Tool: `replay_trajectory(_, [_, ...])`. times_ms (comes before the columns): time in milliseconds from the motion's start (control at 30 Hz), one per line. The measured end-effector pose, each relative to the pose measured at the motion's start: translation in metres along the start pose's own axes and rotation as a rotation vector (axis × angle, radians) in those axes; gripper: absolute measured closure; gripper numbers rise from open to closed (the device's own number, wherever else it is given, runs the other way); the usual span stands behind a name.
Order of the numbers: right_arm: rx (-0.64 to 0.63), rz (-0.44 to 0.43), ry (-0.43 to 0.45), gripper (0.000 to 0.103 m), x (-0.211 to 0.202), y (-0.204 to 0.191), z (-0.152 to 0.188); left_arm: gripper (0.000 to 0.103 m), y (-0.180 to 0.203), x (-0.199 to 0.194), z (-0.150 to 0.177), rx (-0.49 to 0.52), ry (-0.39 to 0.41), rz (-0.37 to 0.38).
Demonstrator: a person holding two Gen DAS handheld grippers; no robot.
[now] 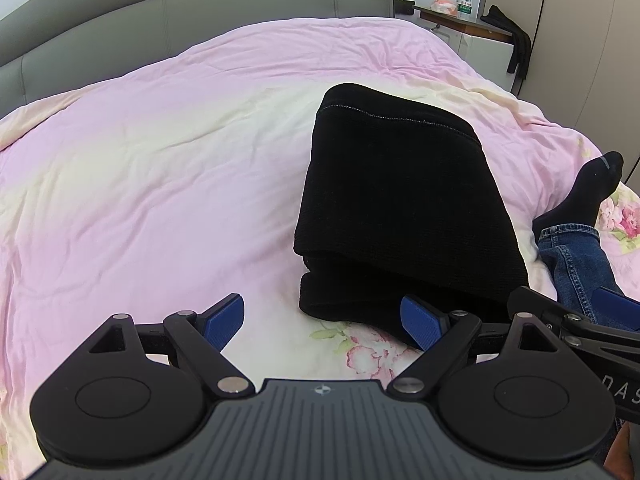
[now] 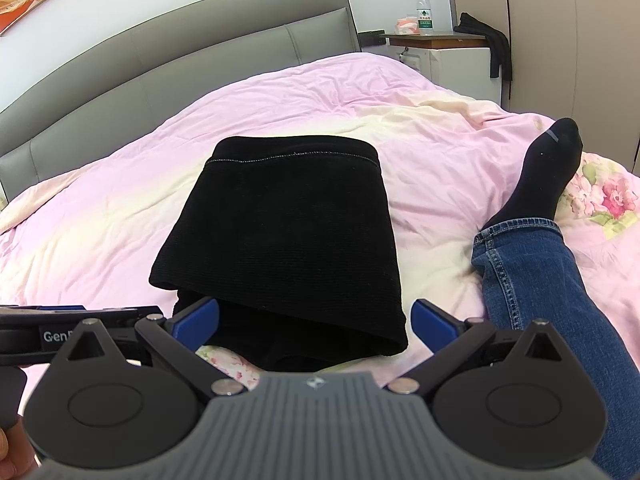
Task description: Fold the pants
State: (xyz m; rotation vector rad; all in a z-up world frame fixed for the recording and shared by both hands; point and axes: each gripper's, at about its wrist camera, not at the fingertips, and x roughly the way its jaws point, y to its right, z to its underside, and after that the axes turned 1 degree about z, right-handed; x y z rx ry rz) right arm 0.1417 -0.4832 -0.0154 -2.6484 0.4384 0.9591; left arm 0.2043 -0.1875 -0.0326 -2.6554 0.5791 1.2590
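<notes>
Bottle point(image 2: 425, 12) label too small

Pants point(image 2: 288, 236) on bed point(image 2: 100, 232); leg point(image 2: 532, 248) right.

1 pr black pants point(image 2: 288, 232), folded in a stack on 1 bed point(image 2: 100, 232) w/ 1 pink duvet. 2 claws: left claw point(image 1: 324, 320), right claw point(image 2: 316, 320), 2 blue pads ea. 1 water bottle point(image 2: 425, 12) on 1 nightstand point(image 2: 460, 60). 1 socked foot point(image 2: 548, 168), 1 jeans leg point(image 2: 540, 288).
</notes>
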Motion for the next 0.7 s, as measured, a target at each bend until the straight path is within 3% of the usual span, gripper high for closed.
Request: replay_trajectory(700, [0.014, 0.003, -0.002, 0.005, -0.0021, 0.0003, 0.0027, 0.0, 0.0021, -0.001, 0.0009, 0.011, 0.023, -0.009])
